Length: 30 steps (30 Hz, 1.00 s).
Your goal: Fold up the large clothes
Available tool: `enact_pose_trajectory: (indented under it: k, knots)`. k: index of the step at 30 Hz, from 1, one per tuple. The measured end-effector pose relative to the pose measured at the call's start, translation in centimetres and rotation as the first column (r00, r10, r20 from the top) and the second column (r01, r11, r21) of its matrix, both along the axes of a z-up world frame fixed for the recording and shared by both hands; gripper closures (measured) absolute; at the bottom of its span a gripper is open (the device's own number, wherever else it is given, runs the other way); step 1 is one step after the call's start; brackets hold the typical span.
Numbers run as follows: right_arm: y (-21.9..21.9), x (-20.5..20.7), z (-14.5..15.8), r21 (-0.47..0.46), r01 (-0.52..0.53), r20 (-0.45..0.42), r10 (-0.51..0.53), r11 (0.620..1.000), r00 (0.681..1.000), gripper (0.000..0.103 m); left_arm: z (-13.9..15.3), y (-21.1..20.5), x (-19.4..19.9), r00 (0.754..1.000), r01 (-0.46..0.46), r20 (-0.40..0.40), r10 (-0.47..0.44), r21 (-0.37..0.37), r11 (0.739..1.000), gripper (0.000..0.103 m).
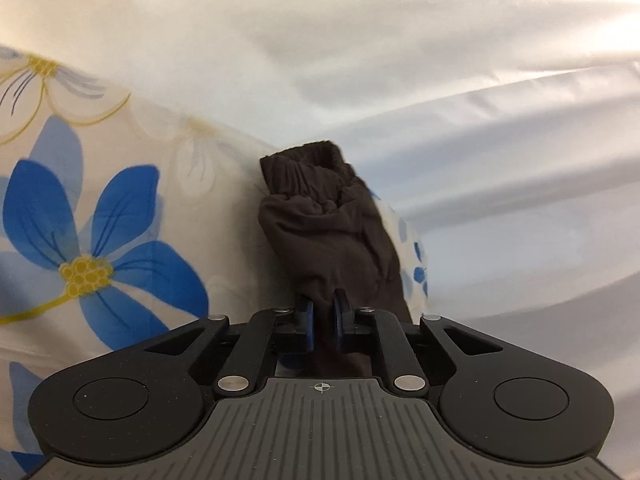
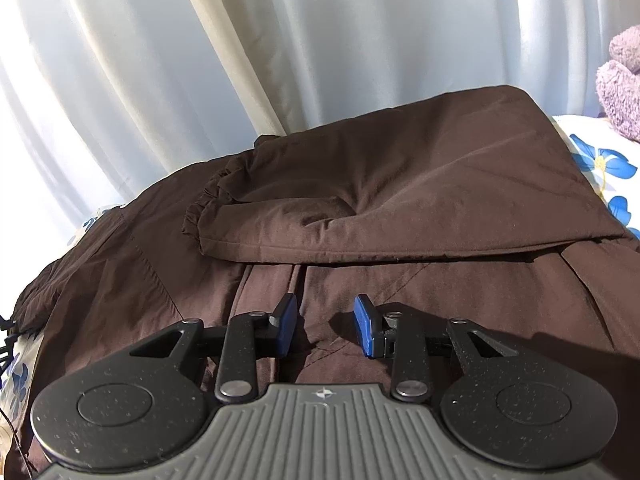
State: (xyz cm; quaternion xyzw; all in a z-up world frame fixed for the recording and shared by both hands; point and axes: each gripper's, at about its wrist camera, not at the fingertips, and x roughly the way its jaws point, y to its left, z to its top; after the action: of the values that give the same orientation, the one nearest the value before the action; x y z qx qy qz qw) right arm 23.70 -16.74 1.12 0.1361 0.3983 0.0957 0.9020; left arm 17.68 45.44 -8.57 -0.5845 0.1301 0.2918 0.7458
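The left gripper has its blue fingers pinched tight on a bunched sleeve of the dark brown garment, and the elastic cuff stands up just beyond the tips, gathered and ruffled. Behind it lies a sheet with blue flowers, and a pale curtain fills the rest of that view. Over on the other side, the right gripper hovers low over the brown jacket, its fingers parted by a modest gap with nothing caught between them; whether the tips touch the cloth beneath is hard to say. The jacket lies spread across the flowered bedsheet, reaching from the left edge to the right of the view. One sleeve is folded across the body, its gathered cuff pointing left, its fold edge running just ahead of the fingertips. A fuzzy purple item sits at the far right, well apart from the jacket. White curtains hang behind.
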Motion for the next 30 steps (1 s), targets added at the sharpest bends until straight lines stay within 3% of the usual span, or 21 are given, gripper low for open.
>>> enact_pose_trajectory:
  k: [2, 4, 6, 9, 13, 19, 21, 23, 25, 27, 30]
  knots:
    - [0.1, 0.0, 0.3, 0.003, 0.0, 0.008, 0.0, 1.0, 1.0, 0.071, 2.3, -0.7, 0.5, 0.999, 0.045, -0.007, -0.044, 0.107, 0.993, 0.095]
    - [0.3, 0.0, 0.8, 0.013, -0.008, 0.019, 0.008, 1.0, 1.0, 0.071, 5.0, -2.4, 1.2, 0.994, 0.105, -0.002, -0.107, 0.233, 0.967, 0.096]
    - [0.8, 0.2, 1.5, 0.028, -0.032, 0.036, 0.031, 0.999, 0.999, 0.071, 8.3, -5.1, 2.4, 0.978, 0.198, -0.025, -0.205, 0.395, 0.897, 0.096]
    - [2.1, 0.7, 2.3, 0.063, -0.076, 0.058, 0.072, 0.995, 0.996, 0.071, 11.9, -10.7, 5.0, 0.918, 0.357, -0.063, -0.392, 0.563, 0.745, 0.096]
    - [4.5, 1.9, 3.1, 0.12, -0.127, 0.073, 0.119, 0.985, 0.99, 0.071, 12.6, -18.4, 8.7, 0.8, 0.528, -0.159, -0.578, 0.643, 0.554, 0.096]
    - [8.6, 4.0, 3.4, 0.179, -0.229, 0.097, 0.214, 0.957, 0.972, 0.071, 6.7, -26.8, 13.6, 0.643, 0.739, -0.415, -0.644, 0.558, 0.377, 0.092]
    - [9.6, 5.4, 3.0, 0.232, -0.245, 0.084, 0.232, 0.941, 0.969, 0.071, 4.6, -28.4, 14.3, 0.608, 0.78, -0.487, -0.627, 0.515, 0.356, 0.09]
    - [10.6, 6.8, 2.3, 0.303, -0.246, 0.054, 0.241, 0.921, 0.969, 0.07, 3.4, -28.7, 13.9, 0.619, 0.77, -0.498, -0.608, 0.537, 0.344, 0.089]
    - [11.5, 8.6, 1.3, 0.38, -0.232, 0.011, 0.247, 0.895, 0.969, 0.061, 3.7, -28.7, 13.2, 0.638, 0.752, -0.477, -0.605, 0.555, 0.356, 0.086]
    - [12.5, 10.3, 0.1, 0.447, -0.212, -0.038, 0.255, 0.869, 0.966, 0.047, 3.9, -27.9, 13.1, 0.648, 0.743, -0.449, -0.615, 0.548, 0.384, 0.081]
    - [13.9, 12.7, -2.2, 0.556, -0.154, -0.121, 0.263, 0.817, 0.957, 0.045, 3.5, -27.9, 12.9, 0.65, 0.742, -0.442, -0.618, 0.545, 0.391, 0.081]
